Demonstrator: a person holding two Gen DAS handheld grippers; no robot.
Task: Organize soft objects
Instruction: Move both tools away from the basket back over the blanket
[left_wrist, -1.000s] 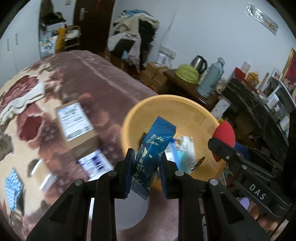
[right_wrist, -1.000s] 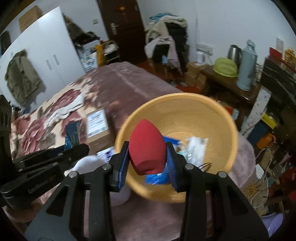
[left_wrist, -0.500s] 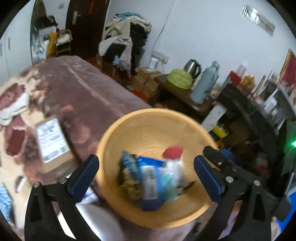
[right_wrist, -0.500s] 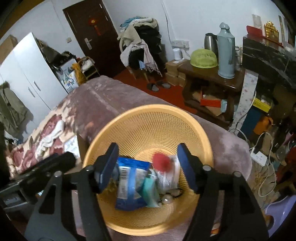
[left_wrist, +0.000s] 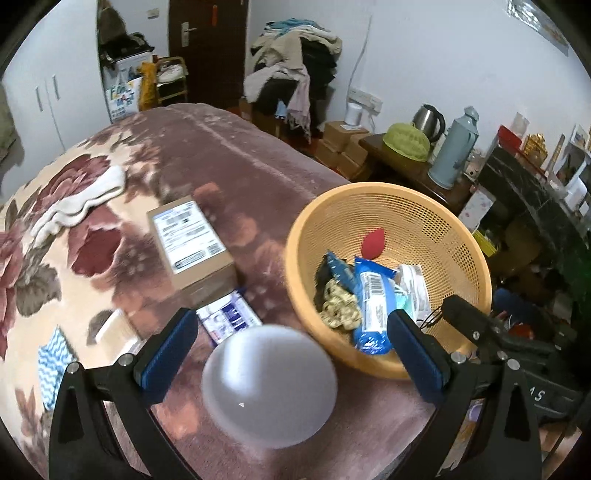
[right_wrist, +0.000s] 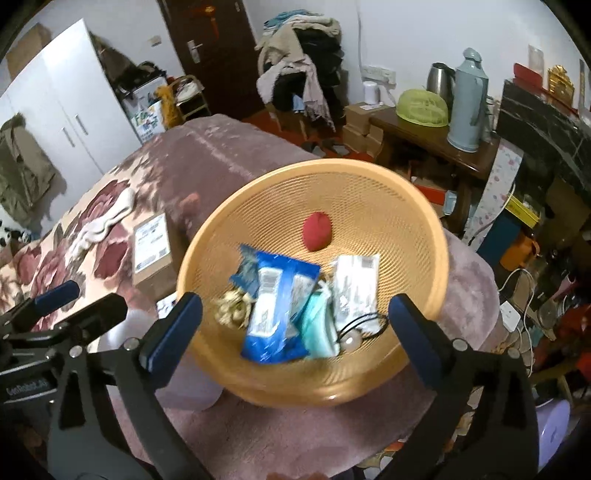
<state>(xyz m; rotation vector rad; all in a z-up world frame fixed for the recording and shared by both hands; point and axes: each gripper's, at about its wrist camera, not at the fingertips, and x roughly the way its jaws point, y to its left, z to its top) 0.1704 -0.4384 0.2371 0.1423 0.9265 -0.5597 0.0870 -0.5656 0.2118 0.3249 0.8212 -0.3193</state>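
An orange mesh basket (left_wrist: 369, 186) (right_wrist: 332, 164) sits on the blanket-covered bed. Inside it lie a red sponge (left_wrist: 373, 243) (right_wrist: 317, 232), a blue snack packet (left_wrist: 371, 302) (right_wrist: 275, 314), a teal mask (right_wrist: 319, 325), a white packet (right_wrist: 354, 284) and a beige crumpled piece (right_wrist: 231, 312). My left gripper (left_wrist: 291, 350) stands open to the basket's left, over a white dome-shaped object (left_wrist: 269, 384), with nothing held. My right gripper (right_wrist: 295, 334) hangs above the basket's near rim. Its jaws are opening, and no pad touches anything.
A cardboard box (left_wrist: 188, 240) and a small blue-and-white carton (left_wrist: 229, 319) lie left of the basket. White socks (left_wrist: 81, 203) and a blue zigzag cloth (left_wrist: 53, 363) rest further left. The bed edge drops off behind the basket toward a cluttered side table (right_wrist: 424, 133).
Both grippers opened. The blue packet dropped from the left one and the red sponge from the right one, both into the basket. The left gripper has shifted left, over the white dome.
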